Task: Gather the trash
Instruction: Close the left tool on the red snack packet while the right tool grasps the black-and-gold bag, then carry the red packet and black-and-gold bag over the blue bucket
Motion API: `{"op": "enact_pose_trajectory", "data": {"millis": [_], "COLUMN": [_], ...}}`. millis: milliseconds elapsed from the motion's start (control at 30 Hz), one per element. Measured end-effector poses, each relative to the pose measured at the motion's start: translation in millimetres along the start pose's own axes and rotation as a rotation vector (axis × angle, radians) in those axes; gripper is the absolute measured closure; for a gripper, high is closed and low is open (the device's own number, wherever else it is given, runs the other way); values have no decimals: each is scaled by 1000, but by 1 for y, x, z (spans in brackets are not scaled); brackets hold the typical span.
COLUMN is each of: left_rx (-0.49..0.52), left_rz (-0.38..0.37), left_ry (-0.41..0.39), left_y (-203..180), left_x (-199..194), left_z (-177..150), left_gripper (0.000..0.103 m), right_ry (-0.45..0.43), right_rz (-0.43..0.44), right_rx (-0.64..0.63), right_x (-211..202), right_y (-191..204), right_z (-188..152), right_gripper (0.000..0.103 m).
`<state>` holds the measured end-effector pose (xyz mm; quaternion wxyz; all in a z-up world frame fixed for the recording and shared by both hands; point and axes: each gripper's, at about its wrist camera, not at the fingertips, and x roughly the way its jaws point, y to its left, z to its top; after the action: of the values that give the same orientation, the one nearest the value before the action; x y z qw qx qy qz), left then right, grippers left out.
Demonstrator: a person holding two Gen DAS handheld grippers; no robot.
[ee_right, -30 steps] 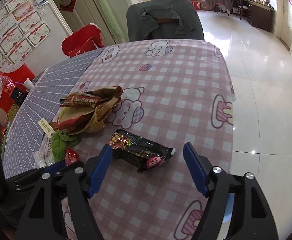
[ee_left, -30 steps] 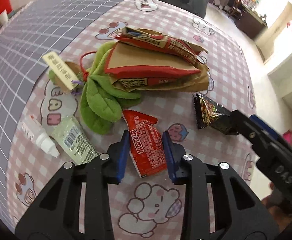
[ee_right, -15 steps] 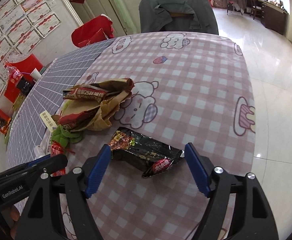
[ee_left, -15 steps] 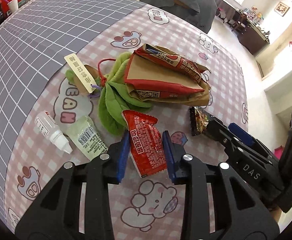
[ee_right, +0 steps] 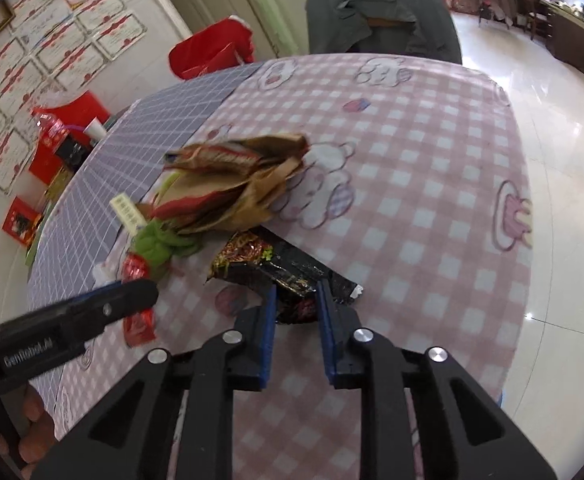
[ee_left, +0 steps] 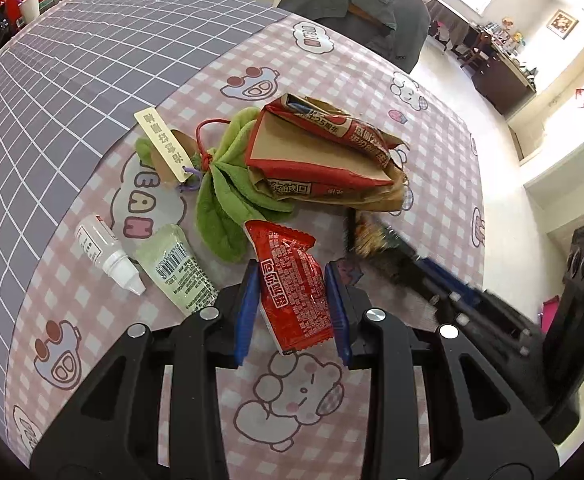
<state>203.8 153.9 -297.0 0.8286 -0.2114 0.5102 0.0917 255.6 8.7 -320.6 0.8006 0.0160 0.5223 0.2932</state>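
Two wrappers, one per gripper. Left gripper point(ee_left: 292, 292): fingers drawn in against the sides of a red crinkled foil snack packet point(ee_left: 292, 280), long axis running straight out along the fingers toward the green cloth bundle point(ee_left: 227, 196). Right gripper point(ee_right: 295, 312): fingers narrowed onto the near end of a black glossy snack wrapper point(ee_right: 275, 268), which stretches up-left from the tips over the pink checked tablecloth point(ee_right: 432, 184). Crumpled brown-and-red paper bag point(ee_left: 324, 160) lies beyond both, nearer the left. Next move likely turns on lifting each wrapper along its length.
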Motion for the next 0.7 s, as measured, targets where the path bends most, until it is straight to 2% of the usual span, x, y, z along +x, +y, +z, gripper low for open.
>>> {"op": "enact_pose_trajectory", "data": {"millis": [100, 267, 700], "left_rx": [7, 26, 164], "left_rz": [-7, -33, -118], "left_ry": [0, -3, 12], "left_y": [-2, -9, -57], "left_x": [-3, -13, -30], "left_z": [-2, -6, -25], "left_gripper": [71, 71, 71], "right_ry": [6, 0, -62], "right_rz": [-1, 33, -19], "right_rx": [-25, 35, 200], "right_x": [-4, -21, -76], "right_y": [10, 11, -11], "right_z": [-7, -18, -58], "right_gripper": [85, 86, 89]}}
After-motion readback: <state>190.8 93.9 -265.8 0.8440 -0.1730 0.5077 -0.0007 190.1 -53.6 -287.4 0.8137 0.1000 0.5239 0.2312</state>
